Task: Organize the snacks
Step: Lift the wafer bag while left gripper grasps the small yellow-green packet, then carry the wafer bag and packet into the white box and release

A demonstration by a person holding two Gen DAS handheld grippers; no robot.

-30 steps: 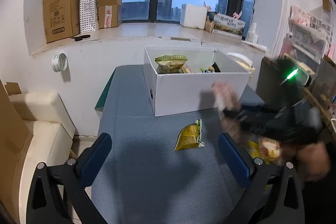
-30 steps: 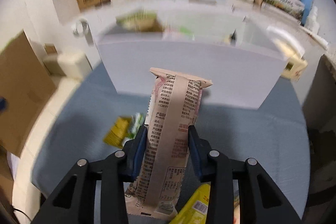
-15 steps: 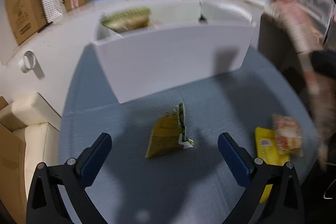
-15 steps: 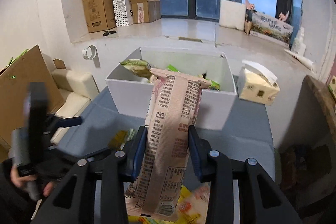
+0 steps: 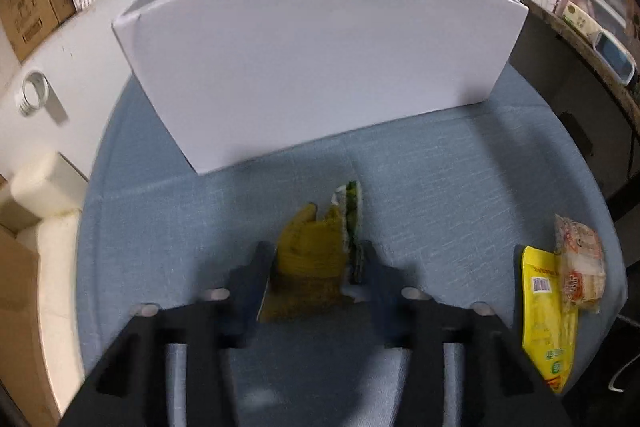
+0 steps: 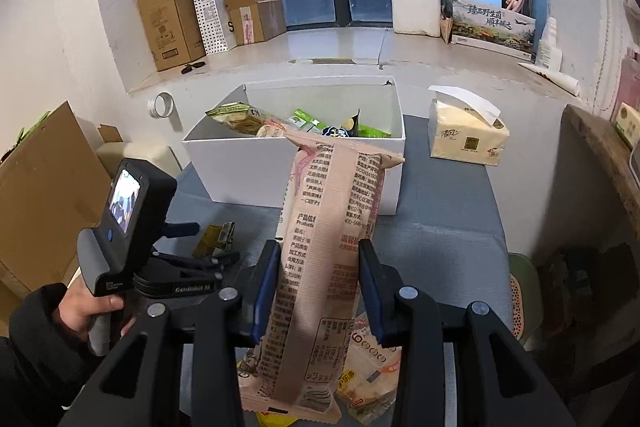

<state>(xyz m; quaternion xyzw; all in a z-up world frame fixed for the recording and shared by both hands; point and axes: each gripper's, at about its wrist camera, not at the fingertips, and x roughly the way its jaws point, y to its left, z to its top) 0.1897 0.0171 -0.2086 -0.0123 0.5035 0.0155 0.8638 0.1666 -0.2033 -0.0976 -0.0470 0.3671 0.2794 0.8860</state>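
My left gripper (image 5: pixel 316 261) is closed on a small yellow-green snack packet (image 5: pixel 310 263) that lies on the blue-grey table (image 5: pixel 440 187), just in front of the white box (image 5: pixel 320 59). From the right wrist view the left gripper (image 6: pixel 212 259) sits low at the left, by that packet (image 6: pixel 214 237). My right gripper (image 6: pixel 318 267) is shut on a tall pink-brown snack bag (image 6: pixel 328 227), held upright above the table in front of the white box (image 6: pixel 240 167), which holds several snacks.
A yellow packet (image 5: pixel 546 315) and a pink-white packet (image 5: pixel 580 267) lie on the table at the right. A tissue pack (image 6: pixel 466 131) stands right of the box. Cardboard boxes (image 6: pixel 168 23) line the windowsill. A beige sofa (image 5: pixel 40 227) is left of the table.
My left gripper has moved down and forward and closed around the yellow-green packet. My right gripper has risen with the pink-brown bag, still in front of the box.
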